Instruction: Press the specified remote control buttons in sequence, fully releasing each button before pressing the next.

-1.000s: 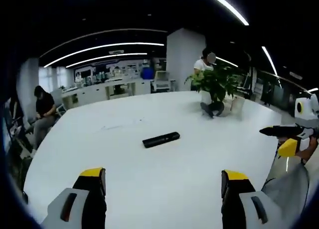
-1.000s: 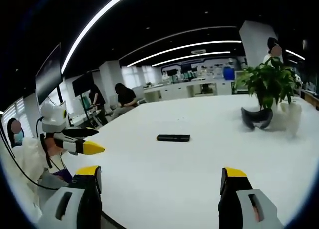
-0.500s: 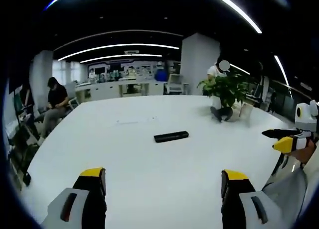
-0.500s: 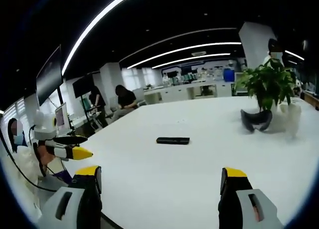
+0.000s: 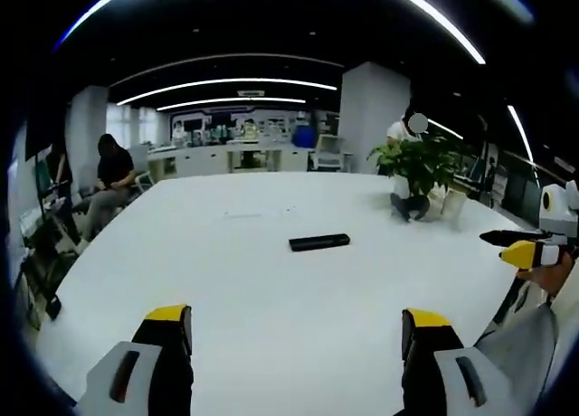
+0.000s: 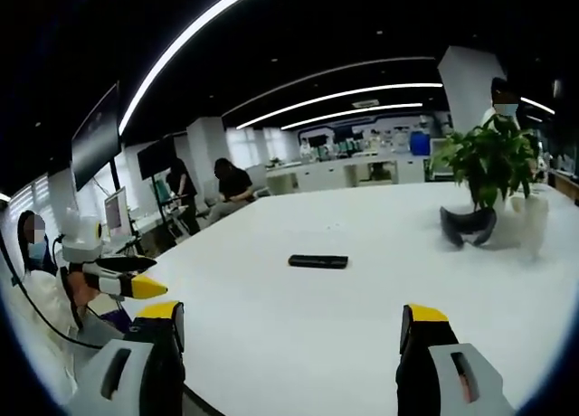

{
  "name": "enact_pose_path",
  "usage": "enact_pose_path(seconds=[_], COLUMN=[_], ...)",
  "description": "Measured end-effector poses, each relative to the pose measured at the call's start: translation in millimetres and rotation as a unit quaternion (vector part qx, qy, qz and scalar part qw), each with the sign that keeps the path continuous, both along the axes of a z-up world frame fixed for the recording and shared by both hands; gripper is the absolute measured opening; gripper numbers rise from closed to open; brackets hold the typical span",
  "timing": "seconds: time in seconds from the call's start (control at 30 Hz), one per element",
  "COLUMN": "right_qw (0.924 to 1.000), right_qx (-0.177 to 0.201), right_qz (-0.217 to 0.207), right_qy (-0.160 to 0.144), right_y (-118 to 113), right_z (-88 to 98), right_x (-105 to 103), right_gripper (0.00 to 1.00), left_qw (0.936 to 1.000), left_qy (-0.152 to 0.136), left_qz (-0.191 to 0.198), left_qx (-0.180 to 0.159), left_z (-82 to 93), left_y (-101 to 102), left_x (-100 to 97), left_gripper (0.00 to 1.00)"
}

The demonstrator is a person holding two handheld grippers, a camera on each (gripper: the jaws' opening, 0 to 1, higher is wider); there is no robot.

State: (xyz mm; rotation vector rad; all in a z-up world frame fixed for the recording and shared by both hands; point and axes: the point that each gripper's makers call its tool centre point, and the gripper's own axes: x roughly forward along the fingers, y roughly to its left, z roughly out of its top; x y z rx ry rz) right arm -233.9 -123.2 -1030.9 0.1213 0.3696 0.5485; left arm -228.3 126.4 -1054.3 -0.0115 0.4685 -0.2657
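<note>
A slim black remote control (image 5: 318,242) lies flat near the middle of the wide white counter (image 5: 271,316), well apart from both of my tongs. In the right gripper view the same remote control (image 6: 317,261) lies side-on, and its buttons are too small to make out.

My left tongs (image 5: 294,339) are spread wide with nothing between the yellow-tipped jaws. My right tongs (image 6: 289,339) are spread the same way and empty. Both hover over the near edge of the counter, facing the remote, which I judge keeps it in sight ahead of a first press.

Each tool shows from the other's camera: the right tongs at the right of the left gripper view, the left tongs at the left of the right gripper view.

Farther off, a potted plant (image 6: 488,167) stands on the counter beside a dark curved object (image 6: 467,226). People sit at desks beyond.
</note>
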Motion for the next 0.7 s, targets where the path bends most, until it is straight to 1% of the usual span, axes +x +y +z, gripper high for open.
enact_pose_path(seconds=[0.23, 0.4, 0.47, 0.53, 0.7], right_qw=[0.9999, 1.0, 0.9999, 0.9999, 0.9997], right_qx=[0.013, 0.0, -0.003, -0.005, -0.009], right_qz=[-0.003, 0.006, 0.009, 0.014, 0.019], right_qy=[0.009, 0.006, 0.007, 0.008, 0.012], right_y=[0.5, 5.3, 6.7, 8.6, 10.3], right_z=[-1.6, -1.3, -2.0, -3.3, -5.9], right_x=[-1.0, -1.3, -1.3, -2.1, -2.7], right_gripper=[0.99, 0.99, 0.99, 0.99, 0.99], left_qw=[0.9999, 1.0, 1.0, 1.0, 0.9999], left_qy=[0.0, 0.007, 0.004, 0.004, 0.004], left_qz=[0.002, 0.004, 0.006, 0.009, 0.01], left_qx=[0.013, 0.003, 0.005, 0.0, 0.007], left_z=[-0.4, -3.4, -2.4, -1.8, -2.2], left_y=[4.4, 7.7, 8.3, 8.6, 10.7], left_x=[-4.4, -6.7, -7.4, -9.4, -10.9], left_gripper=[0.99, 0.99, 0.99, 0.99, 0.99])
